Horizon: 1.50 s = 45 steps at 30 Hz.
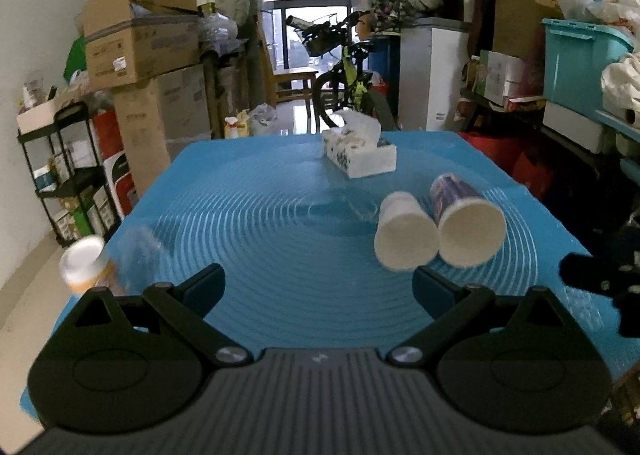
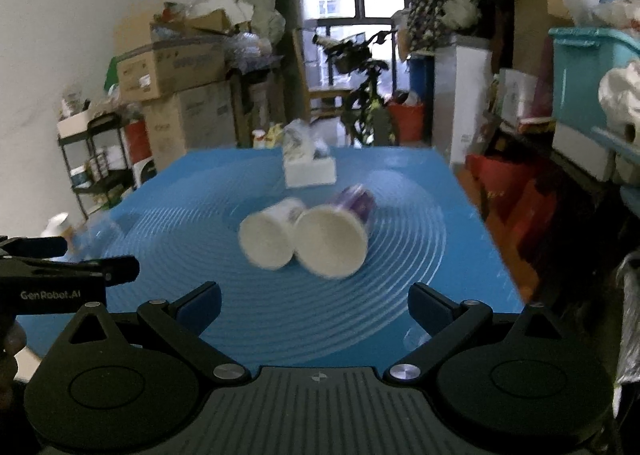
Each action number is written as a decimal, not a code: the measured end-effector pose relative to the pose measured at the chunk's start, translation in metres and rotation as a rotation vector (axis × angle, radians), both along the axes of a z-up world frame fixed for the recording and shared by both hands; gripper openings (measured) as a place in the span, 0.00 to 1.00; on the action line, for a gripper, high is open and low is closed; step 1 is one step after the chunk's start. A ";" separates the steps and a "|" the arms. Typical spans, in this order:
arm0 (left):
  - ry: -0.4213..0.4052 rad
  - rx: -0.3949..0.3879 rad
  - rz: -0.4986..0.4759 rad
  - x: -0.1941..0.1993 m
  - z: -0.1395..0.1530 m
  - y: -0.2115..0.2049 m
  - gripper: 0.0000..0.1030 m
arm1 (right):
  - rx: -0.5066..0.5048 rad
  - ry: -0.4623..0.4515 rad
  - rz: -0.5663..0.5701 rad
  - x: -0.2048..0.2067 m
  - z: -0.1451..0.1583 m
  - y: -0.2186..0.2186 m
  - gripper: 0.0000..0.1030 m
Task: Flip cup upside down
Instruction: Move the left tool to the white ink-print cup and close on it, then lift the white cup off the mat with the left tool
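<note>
Two paper cups lie on their sides, side by side on the blue mat (image 1: 248, 255), mouths toward me. The white cup (image 1: 404, 229) is on the left and the purple-patterned cup (image 1: 466, 221) on the right. In the right wrist view the white cup (image 2: 270, 233) and the purple cup (image 2: 334, 237) lie just ahead of centre. My left gripper (image 1: 318, 287) is open and empty, with the cups ahead to its right. My right gripper (image 2: 314, 303) is open and empty, directly in front of the cups. The left gripper's body (image 2: 60, 279) shows at the left edge.
A tissue box (image 1: 358, 153) stands at the far middle of the mat. An orange bottle with a white cap (image 1: 86, 263) lies blurred at the mat's left edge. Cardboard boxes, a black shelf rack, a bicycle and teal bins surround the table.
</note>
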State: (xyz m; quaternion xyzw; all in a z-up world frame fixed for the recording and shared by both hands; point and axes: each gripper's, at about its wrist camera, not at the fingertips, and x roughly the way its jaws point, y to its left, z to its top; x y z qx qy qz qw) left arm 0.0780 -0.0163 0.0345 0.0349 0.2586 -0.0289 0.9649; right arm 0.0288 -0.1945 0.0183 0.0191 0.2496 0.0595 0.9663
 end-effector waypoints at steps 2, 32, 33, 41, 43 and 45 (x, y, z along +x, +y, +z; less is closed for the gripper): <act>-0.001 0.006 -0.007 0.015 0.001 -0.006 0.96 | 0.008 -0.015 -0.017 0.014 0.010 -0.014 0.96; 0.254 -0.117 -0.139 0.151 -0.040 -0.051 0.84 | 0.039 0.068 -0.151 0.100 -0.006 -0.107 0.96; 0.262 -0.121 -0.147 0.151 -0.041 -0.052 0.82 | 0.039 0.068 -0.150 0.100 -0.006 -0.107 0.96; 0.293 -0.161 -0.201 0.152 -0.047 -0.055 0.58 | 0.037 0.068 -0.151 0.100 -0.007 -0.106 0.96; 0.288 -0.169 -0.206 0.151 -0.047 -0.054 0.55 | 0.038 0.067 -0.151 0.100 -0.007 -0.106 0.96; 0.285 -0.189 -0.208 0.150 -0.047 -0.050 0.53 | 0.036 0.068 -0.151 0.100 -0.007 -0.106 0.96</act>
